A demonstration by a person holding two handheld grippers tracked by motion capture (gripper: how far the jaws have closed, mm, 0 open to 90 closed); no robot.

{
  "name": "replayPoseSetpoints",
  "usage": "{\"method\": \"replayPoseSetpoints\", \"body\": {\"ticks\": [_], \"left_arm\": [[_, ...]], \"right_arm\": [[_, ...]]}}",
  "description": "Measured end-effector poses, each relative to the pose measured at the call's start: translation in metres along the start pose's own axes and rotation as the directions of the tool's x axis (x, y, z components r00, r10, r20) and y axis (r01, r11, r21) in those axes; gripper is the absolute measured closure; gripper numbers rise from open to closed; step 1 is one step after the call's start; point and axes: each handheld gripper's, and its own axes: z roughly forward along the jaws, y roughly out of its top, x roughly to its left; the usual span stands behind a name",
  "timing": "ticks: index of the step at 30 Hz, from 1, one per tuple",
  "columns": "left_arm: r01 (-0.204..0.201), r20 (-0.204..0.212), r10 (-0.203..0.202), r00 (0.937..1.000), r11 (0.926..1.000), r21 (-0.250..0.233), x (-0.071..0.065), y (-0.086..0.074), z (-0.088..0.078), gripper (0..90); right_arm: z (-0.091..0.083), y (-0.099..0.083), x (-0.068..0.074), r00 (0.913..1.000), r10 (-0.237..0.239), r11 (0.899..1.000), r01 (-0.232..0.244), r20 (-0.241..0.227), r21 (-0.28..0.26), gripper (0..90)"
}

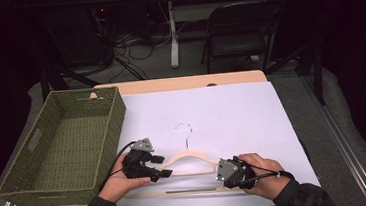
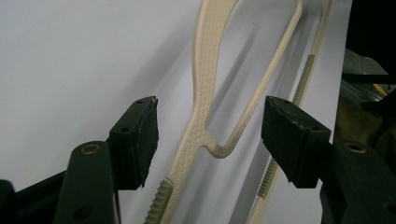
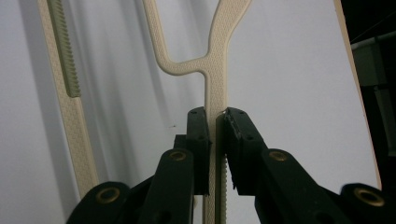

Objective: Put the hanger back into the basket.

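On the white sheet near the table's front edge, I've got the right gripper [image 3: 215, 122] clenched on one arm of the cream hanger [image 1: 189, 156], light, stiff and thin, while the left gripper [image 2: 209, 135] stands released astride the other arm.

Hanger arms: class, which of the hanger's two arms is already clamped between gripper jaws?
The arm on the person's right: the right gripper is shut on the hanger there, while the left gripper straddles the other arm, open.
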Motion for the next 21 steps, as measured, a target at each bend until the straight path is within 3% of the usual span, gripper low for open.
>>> {"method": "replayPoseSetpoints", "body": {"ticks": [4,5,8,11,16,21], "left_arm": [[-0.01,0.002,0.01,0.9999,0.9994,0.034,0.0,-0.001,0.005,38.7],[-0.005,0.024,0.004,0.9997,0.9994,0.034,0.003,-0.003,0.008,39.4],[-0.005,0.032,0.003,0.9995,0.9987,0.05,0.004,-0.003,0.012,42.8],[-0.01,0.036,0.008,0.9993,0.9985,0.053,0.005,-0.003,0.014,46.8],[0.013,0.081,-0.018,0.9966,0.9984,0.054,0.008,-0.006,0.014,51.6],[0.006,0.079,-0.011,0.9968,0.9981,0.062,0.008,-0.007,0.014,52.6]], "right_arm": [[-0.001,0.0,0.0,1.0,-0.009,1.0,0.009,-0.004,0.013,80.2],[0.001,-0.001,0.0,1.0,-0.008,1.0,0.008,0.003,-0.006,80.2],[0.001,0.0,0.001,0.9999,-0.011,1.0,0.011,0.006,-0.004,80.1],[0.002,0.0,0.001,1.0,-0.007,1.0,0.007,0.003,-0.001,80.1],[0.002,0.0,0.001,1.0,-0.009,1.0,0.009,0.003,-0.001,80.1],[0.005,-0.001,0.001,0.9999,-0.011,1.0,0.011,-0.004,-0.017,80.1]]}}
